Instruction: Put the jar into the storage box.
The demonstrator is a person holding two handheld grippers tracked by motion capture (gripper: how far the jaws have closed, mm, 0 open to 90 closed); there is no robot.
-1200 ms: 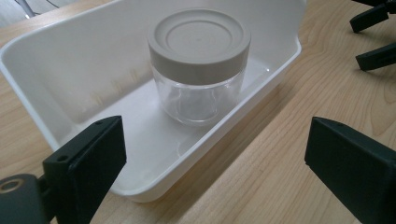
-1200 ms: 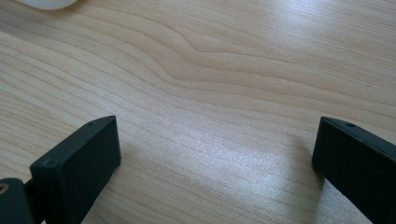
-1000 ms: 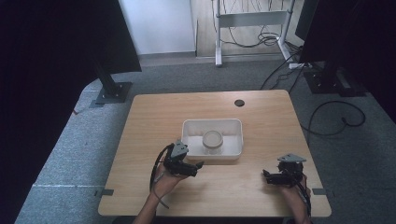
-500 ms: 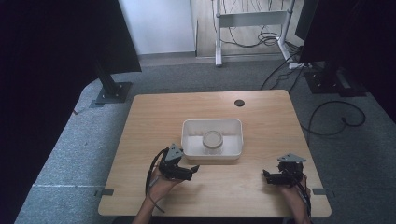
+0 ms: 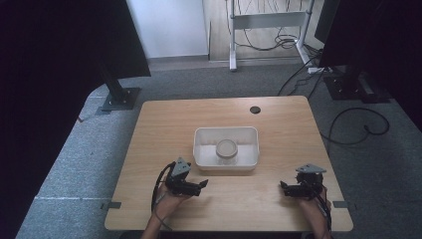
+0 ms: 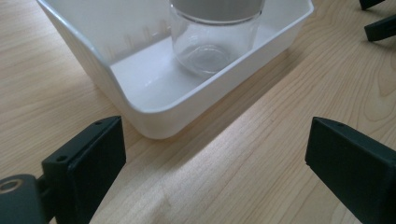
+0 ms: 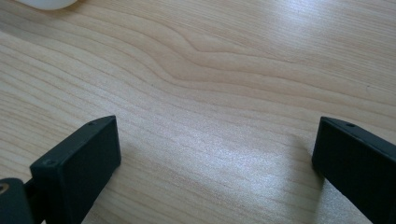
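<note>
A white plastic tray point(image 5: 226, 164) sits at the table's middle, and a clear glass jar point(image 5: 226, 148) with a grey lid stands upright in it. My left gripper point(image 5: 201, 185) hovers low over the wood, just front-left of the tray, pointing right. Its jaws are open and hold nothing. In the left gripper view point(image 6: 212, 140) the tray's near corner point(image 6: 154, 119) and the jar point(image 6: 212, 42) lie just ahead of the jaws. My right gripper point(image 5: 283, 188) rests near the front right, open, pointing left over bare wood point(image 7: 215, 135).
A black cable hole point(image 5: 255, 109) marks the table's far side. The wooden table point(image 5: 164, 124) stands on grey carpet with black stand bases point(image 5: 119, 98) and loose cables point(image 5: 358, 124) around it. The right gripper's jaws point(image 6: 380, 23) show far off in the left gripper view.
My left gripper has drawn back a little from the tray toward the front edge. The right gripper, the tray and the jar have not moved.
</note>
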